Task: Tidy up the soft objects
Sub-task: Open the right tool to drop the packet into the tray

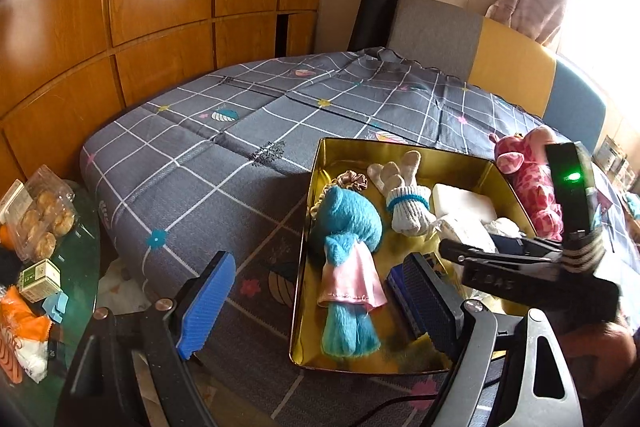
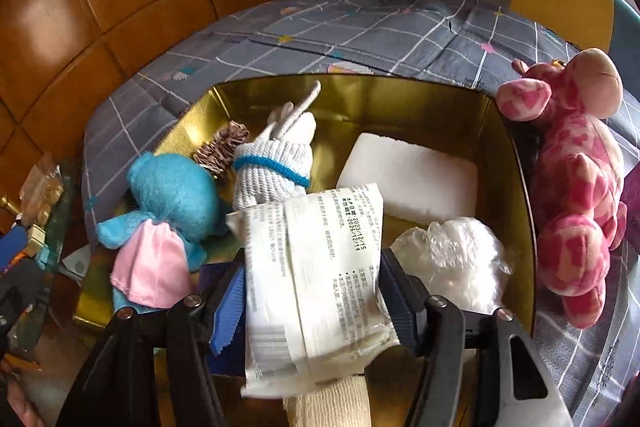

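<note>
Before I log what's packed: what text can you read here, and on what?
"2023/12/15" and "2026/12/14": white packet between the right gripper pads.
Rest of the packet's print: too small to read.
Embossed letters on that gripper's body, left view: too blurred.
Green-and-white carton: unreadable.

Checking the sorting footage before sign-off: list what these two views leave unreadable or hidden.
- White packet: in the right wrist view the right gripper flanks it, but contact with the pads is unclear.
- Same packet's small print: too small to read.
- Pink plush: left wrist view, partly hidden behind the gold tray wall and the other gripper.
- Left gripper: open, empty.
</note>
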`<state>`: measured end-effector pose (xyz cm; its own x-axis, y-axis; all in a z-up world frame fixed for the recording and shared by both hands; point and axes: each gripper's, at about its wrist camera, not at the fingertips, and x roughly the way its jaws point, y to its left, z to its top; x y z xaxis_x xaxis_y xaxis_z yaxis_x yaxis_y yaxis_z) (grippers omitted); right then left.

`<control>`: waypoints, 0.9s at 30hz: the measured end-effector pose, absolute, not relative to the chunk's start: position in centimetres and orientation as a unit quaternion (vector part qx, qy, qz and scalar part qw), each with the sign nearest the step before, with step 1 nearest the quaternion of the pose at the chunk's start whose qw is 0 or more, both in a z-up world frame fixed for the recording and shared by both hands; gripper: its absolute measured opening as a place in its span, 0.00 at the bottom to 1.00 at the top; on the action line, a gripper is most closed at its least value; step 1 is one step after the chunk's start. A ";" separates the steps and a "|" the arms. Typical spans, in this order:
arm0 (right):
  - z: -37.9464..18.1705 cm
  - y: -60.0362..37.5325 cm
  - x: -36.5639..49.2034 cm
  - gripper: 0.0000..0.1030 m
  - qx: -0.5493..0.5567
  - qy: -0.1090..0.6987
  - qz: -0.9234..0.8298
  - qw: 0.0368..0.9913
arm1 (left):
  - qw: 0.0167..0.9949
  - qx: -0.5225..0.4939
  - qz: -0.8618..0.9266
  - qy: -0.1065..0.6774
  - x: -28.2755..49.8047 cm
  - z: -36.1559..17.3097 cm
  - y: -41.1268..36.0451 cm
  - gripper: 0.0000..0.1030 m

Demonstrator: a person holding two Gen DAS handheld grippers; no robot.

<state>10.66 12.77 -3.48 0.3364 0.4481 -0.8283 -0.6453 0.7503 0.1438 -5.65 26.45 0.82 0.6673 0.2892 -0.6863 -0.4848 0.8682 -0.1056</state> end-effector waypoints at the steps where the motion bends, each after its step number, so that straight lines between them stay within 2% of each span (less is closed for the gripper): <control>1: -3.2 12.5 10.4 0.62 -0.102 0.461 0.342 0.813 | 0.902 -0.141 0.214 0.348 -5.6 0.8 26.4 0.84; 13: 0.3 8.9 6.4 0.63 -0.104 0.394 0.332 0.851 | 0.908 -0.128 0.210 0.340 -5.7 1.4 25.3 0.84; 27: 1.0 0.6 3.5 0.63 -0.125 0.354 0.264 0.888 | 0.920 -0.099 0.174 0.337 -5.6 2.1 22.0 0.84</control>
